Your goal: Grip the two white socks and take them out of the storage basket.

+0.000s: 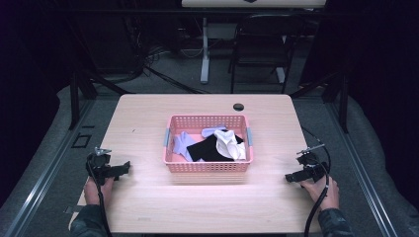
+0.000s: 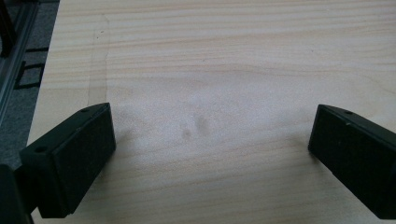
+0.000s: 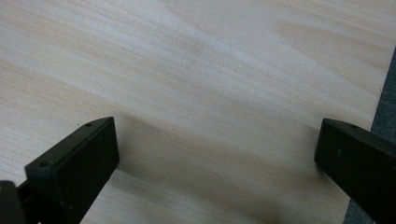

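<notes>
The left gripper has its two black jaws standing wide apart with nothing between them but bare light wood of the table. In the high view the left gripper sits at the near left of the table, low over the wood, its jaws pointing right toward the middle, with the person's left hand behind it and a black cable trailing toward the near edge.

The right gripper likewise has its jaws spread wide, with only wood grain between them and the table's edge showing just past the right jaw. In the high view the right gripper lies at the near right of the table, jaws pointing left, held by the right hand, its cable looping down off the near edge.

Between the two grippers and a little farther off, well apart from both, stands a pink plastic basket with a lattice wall, at the middle of the table. Inside it lie crumpled pieces of clothing: a lavender piece at the left, a black piece in the middle, and a white piece at the right lying on top of the black one. Another pale lavender piece lies toward the far wall. A small dark round hole marks the table beyond the basket.
</notes>
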{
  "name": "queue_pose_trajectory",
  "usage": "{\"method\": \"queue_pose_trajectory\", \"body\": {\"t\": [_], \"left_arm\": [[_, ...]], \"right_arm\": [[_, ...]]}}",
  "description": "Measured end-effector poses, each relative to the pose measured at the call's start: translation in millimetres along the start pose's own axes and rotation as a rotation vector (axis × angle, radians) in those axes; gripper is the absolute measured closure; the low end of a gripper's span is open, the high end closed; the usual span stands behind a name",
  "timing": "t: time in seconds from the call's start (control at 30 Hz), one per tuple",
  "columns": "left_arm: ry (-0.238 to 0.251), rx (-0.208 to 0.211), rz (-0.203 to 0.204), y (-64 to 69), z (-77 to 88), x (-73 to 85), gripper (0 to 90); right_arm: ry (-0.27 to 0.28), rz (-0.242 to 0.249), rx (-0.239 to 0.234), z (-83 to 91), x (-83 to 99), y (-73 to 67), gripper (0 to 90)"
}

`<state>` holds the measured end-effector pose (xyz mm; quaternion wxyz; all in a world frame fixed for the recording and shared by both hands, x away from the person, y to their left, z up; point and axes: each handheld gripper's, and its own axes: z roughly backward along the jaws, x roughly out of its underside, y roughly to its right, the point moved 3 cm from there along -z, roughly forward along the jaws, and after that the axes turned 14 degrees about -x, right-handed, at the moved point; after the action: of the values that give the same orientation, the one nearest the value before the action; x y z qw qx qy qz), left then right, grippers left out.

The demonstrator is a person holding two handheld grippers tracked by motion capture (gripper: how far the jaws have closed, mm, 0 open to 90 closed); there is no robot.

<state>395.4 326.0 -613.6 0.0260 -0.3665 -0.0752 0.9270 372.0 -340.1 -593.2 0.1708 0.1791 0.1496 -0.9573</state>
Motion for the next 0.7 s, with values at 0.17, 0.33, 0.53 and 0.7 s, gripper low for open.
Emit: {"method": "queue_pose_trajectory", "body": {"t": [0.17, 0.33, 0.53, 0.7], "left_arm": [[0.000, 0.000, 0.000, 0.0, 0.0, 0.0, 0.5], [0.000, 0.001, 0.000, 0.0, 0.1, 0.1, 0.5], [0.002, 0.002, -0.003, -0.2, 0.1, 0.2, 0.5], [0.003, 0.002, -0.002, -0.2, 0.1, 0.3, 0.5]], "right_arm": [[0.010, 0.011, -0.007, -0.1, 0.6, 0.3, 0.0], [-0.004, 0.014, -0.002, -0.2, -1.4, 0.3, 0.0], [-0.028, 0.009, -0.002, 0.1, -3.2, 1.0, 0.0], [-0.036, 0.011, 0.006, 5.1, -3.0, 4.0, 0.0]]}}
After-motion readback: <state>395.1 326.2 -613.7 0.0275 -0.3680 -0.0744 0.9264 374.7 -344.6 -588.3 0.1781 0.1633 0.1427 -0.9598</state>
